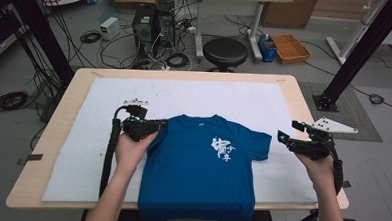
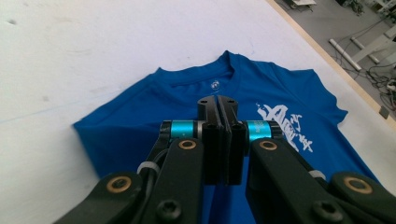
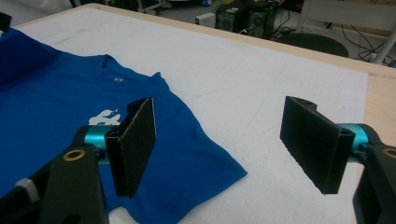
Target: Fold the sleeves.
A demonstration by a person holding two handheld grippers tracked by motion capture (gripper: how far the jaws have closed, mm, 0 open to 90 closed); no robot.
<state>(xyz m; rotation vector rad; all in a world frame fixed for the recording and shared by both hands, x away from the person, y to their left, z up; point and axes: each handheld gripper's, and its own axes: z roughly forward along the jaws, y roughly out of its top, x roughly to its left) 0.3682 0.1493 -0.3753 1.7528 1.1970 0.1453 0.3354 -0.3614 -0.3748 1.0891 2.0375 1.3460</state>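
A blue T-shirt (image 1: 196, 180) with a white print lies face up on the white mat (image 1: 82, 150), its hem hanging over the near table edge. My left gripper (image 1: 159, 125) is at the shirt's left shoulder with its jaws shut. The left sleeve is drawn up off the mat into them, and the shirt's left edge looks lifted. In the left gripper view the shut jaws (image 2: 218, 100) hover over the chest of the shirt (image 2: 289, 88). My right gripper (image 1: 288, 130) stands open just right of the right sleeve. Between its pads (image 3: 135, 140) there is bare mat and the sleeve's edge (image 3: 205, 163).
The mat covers most of a light wooden table (image 1: 304, 102). Behind the table stand a black stool (image 1: 225, 51), two computer towers (image 1: 153, 21), an orange tray (image 1: 290, 47) and loose cables. Black frame posts (image 1: 351, 62) rise at both sides.
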